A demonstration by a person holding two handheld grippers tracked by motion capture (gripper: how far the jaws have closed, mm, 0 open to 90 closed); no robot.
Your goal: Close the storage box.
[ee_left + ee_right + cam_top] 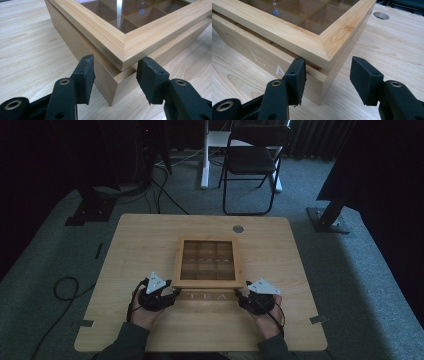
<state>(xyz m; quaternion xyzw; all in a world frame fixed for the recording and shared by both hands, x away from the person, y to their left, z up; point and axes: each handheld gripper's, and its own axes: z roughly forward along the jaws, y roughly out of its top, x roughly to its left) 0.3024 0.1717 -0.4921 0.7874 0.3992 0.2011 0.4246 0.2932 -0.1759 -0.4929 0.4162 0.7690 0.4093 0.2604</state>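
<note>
Tea box (207, 265) is sitting mid-tabletop (125, 255), lid slightly raised. Left gripper (115, 75) and right gripper (327, 77) are straddling near corners, jaws open, gripping nothing. Risk: uneven lifting could be skewing the lid.

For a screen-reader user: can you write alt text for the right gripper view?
A wooden tea box with a glass-paned lid sits on a table, its near corner between the right gripper's open black jaws. The lid stands slightly raised.
</note>
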